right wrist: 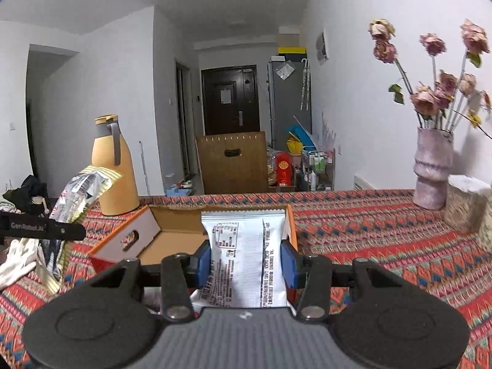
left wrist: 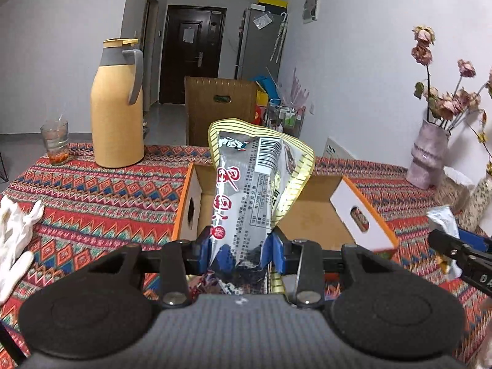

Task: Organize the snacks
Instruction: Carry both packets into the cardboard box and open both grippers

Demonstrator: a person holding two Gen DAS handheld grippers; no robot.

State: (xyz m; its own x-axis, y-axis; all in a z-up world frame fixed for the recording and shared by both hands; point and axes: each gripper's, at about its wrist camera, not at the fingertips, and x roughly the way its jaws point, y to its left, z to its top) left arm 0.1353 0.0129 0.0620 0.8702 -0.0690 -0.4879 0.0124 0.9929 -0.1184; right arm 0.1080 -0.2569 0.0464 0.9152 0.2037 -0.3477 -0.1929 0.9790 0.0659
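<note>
Snacks: two packets, both held above the patterned cloth (left wrist: 92, 190), near the box (left wrist: 310, 215).
Left gripper (left wrist: 241, 246): pinching silver packet (left wrist: 246, 184), upright, yellow-striped edge, in front of open box.
Box: cardboard, flaps open, orange rim, on the cloth, between the grippers.
Right gripper (right wrist: 246, 261): pinching white packet (right wrist: 246, 246), upright, at box's right flap.
Flask (left wrist: 117, 104): far left, behind box.
Vase (right wrist: 432, 169): far right.
</note>
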